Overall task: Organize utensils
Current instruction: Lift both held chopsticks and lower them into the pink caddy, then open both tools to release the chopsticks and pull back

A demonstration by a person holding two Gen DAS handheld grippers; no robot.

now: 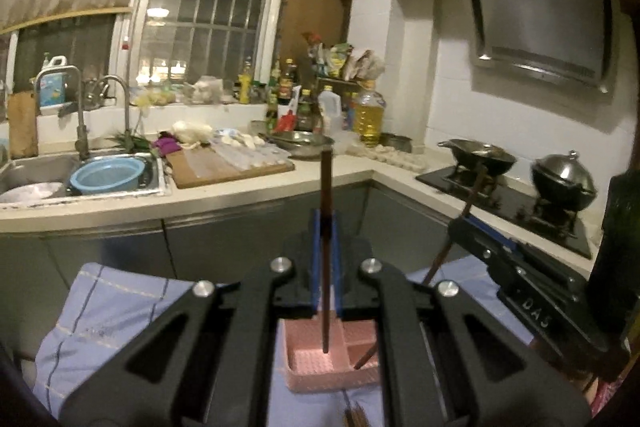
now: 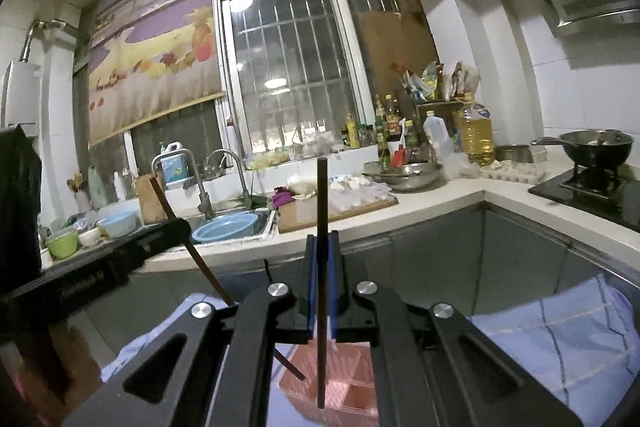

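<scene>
My left gripper (image 1: pixel 326 227) is shut on a dark brown chopstick (image 1: pixel 326 187), held upright with its lower tip inside the pink divided basket (image 1: pixel 316 367). My right gripper (image 2: pixel 322 251) is shut on a second dark chopstick (image 2: pixel 322 195), also upright, its lower end over the pink basket (image 2: pixel 344 395). In the left wrist view the right gripper (image 1: pixel 472 227) enters from the right with its slanted chopstick (image 1: pixel 440 259) reaching into the basket. In the right wrist view the left gripper (image 2: pixel 172 227) enters from the left with its chopstick (image 2: pixel 200 259).
The basket sits on a blue checked cloth (image 1: pixel 104 319). Behind is an L-shaped counter (image 1: pixel 240 191) with a sink (image 1: pixel 32 175), blue bowl (image 1: pixel 107 175), cutting board (image 1: pixel 228 167), bottles (image 1: pixel 370 115) and a stove with pans (image 1: pixel 484 151). More chopstick ends (image 1: pixel 354 417) lie below the basket.
</scene>
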